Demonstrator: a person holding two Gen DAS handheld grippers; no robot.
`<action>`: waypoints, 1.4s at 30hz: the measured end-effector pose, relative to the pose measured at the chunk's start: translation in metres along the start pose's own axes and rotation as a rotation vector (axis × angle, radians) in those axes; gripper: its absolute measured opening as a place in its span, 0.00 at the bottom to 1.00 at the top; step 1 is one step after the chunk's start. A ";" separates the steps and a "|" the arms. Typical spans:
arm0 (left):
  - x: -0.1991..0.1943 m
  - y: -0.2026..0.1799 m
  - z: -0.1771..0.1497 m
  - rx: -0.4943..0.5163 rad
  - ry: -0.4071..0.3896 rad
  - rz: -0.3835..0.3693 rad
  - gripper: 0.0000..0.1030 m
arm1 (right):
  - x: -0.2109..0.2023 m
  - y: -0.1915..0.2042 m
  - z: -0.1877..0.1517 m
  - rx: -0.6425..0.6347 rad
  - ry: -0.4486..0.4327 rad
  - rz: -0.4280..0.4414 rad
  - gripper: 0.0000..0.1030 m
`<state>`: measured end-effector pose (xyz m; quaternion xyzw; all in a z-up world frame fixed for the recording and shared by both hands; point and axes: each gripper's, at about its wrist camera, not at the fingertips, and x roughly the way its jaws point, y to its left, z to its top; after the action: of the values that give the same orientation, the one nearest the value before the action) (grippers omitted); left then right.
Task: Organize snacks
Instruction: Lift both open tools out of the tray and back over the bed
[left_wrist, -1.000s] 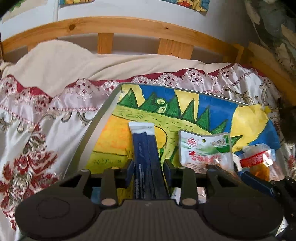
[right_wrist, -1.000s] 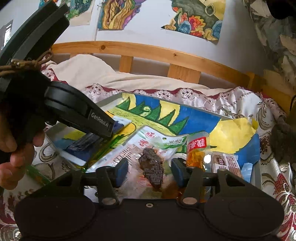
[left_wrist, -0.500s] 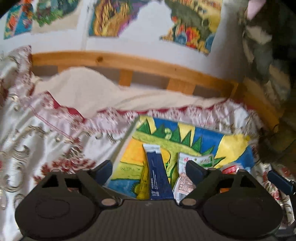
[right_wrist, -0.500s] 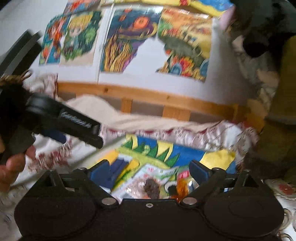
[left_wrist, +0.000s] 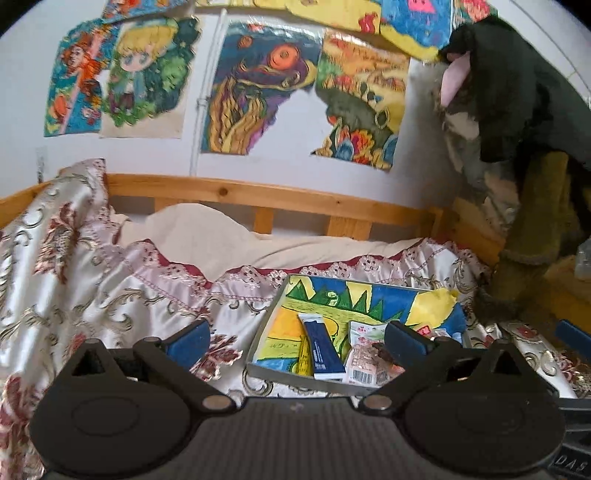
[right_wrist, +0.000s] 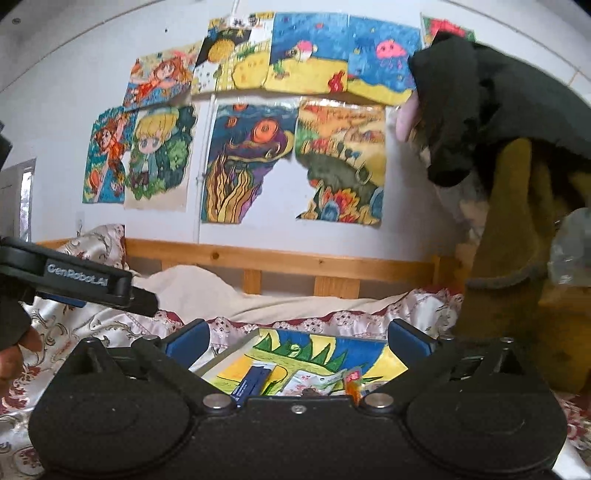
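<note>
A grey tray lined with a colourful dinosaur drawing lies on the bed. In it lie a dark blue snack packet, a white and green packet with a dark snack piece on it, and an orange and red packet. The tray also shows in the right wrist view. My left gripper is open and empty, raised above and behind the tray. My right gripper is open and empty, also raised behind the tray.
A patterned satin bedspread covers the bed, with a wooden headboard behind. Drawings hang on the wall. A brown post with dark cloth stands at the right. The left gripper's body shows at the right view's left.
Both grippers opened, let go of the blue packet and the dark snack piece, and pulled back and up from the tray. The snacks now lie in the tray.
</note>
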<state>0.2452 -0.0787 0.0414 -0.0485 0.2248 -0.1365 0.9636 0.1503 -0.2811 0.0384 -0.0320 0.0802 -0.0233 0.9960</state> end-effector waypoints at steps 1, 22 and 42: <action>-0.010 0.002 -0.003 -0.008 -0.011 -0.004 0.99 | -0.009 0.001 0.000 -0.009 -0.010 -0.005 0.99; -0.140 0.038 -0.077 -0.065 -0.082 0.049 1.00 | -0.137 0.023 -0.009 0.080 -0.017 -0.018 0.99; -0.123 0.046 -0.098 -0.064 0.131 0.115 1.00 | -0.123 0.045 -0.028 0.047 0.236 -0.037 0.99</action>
<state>0.1065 -0.0031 -0.0022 -0.0575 0.2939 -0.0764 0.9511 0.0268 -0.2315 0.0271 -0.0070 0.1956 -0.0474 0.9795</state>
